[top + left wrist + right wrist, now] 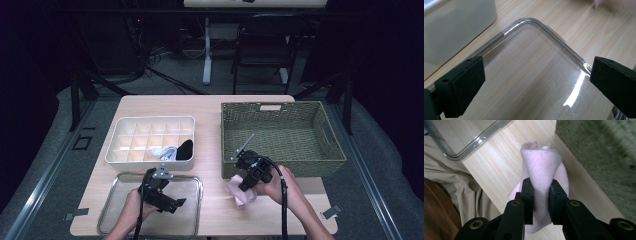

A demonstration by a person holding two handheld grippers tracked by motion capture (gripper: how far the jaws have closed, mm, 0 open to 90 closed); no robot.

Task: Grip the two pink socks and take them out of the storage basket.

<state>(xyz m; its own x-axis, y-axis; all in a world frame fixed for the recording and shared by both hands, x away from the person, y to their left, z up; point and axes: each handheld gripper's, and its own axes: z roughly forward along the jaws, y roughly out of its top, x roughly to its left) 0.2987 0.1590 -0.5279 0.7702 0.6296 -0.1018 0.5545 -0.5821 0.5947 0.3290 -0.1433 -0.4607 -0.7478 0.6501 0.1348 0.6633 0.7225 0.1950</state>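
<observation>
A pale pink sock (240, 194) (541, 172) hangs bunched over the wooden table, just in front of the green woven basket (285, 150). My right gripper (246, 187) (541, 187) is shut on it, its jaws pinching a fold of the fabric. My left gripper (176, 205) (536, 80) hovers over the clear plastic tray (115, 200) (529, 22) at the front left. Its jaws stand wide open with nothing between them.
A white divided organiser (130, 137) sits behind the tray, with a black sock (185, 149) and a light blue-white sock (164, 152) in its near-right cells. The basket's green wall (599, 152) is close beside the pink sock. The table's front edge is near.
</observation>
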